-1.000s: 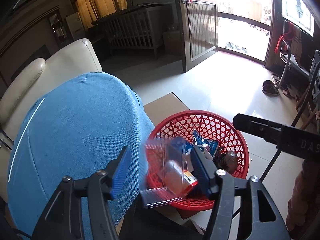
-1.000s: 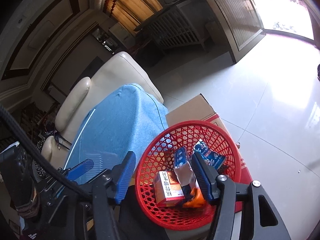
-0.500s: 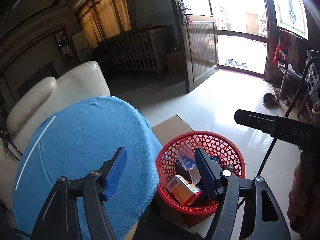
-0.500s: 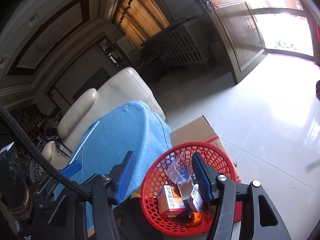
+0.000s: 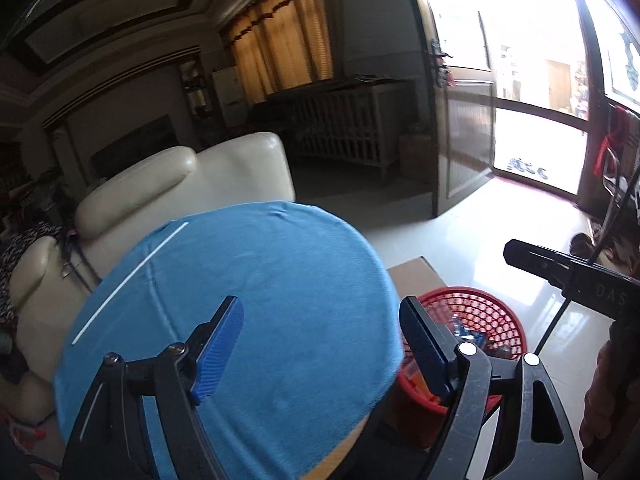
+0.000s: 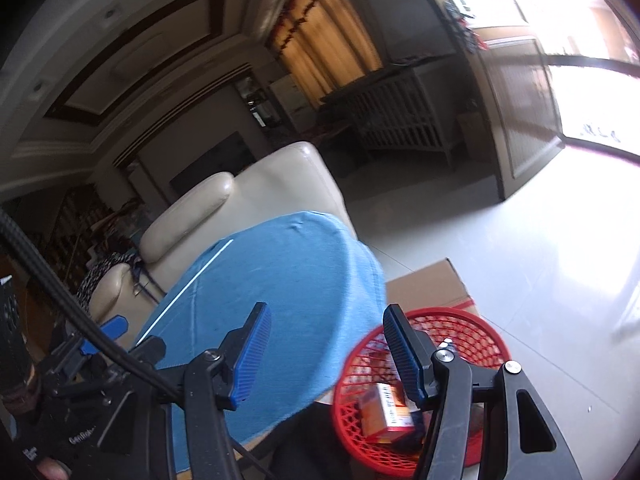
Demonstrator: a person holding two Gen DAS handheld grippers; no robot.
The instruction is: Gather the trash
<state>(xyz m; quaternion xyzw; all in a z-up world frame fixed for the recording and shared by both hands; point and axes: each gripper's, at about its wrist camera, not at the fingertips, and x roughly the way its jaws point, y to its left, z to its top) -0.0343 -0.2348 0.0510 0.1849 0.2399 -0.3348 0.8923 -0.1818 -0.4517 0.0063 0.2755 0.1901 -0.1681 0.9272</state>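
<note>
While its jaws are opening with nothing between them, the left claw (image 5: 320, 344) hangs over the blue-covered bench (image 5: 248, 312); the right claw (image 6: 324, 354) stands parted and bare too. Just right of and below both claws sits the red basket (image 6: 480, 328) on a cardboard box (image 6: 432, 284), holding an orange carton (image 6: 390, 410) and other trash. By my reading, a drop-off is finished and the next move calls for finding more litter. None shows on the bench. Claw fingers and cloth hide much of the basket's contents.
</note>
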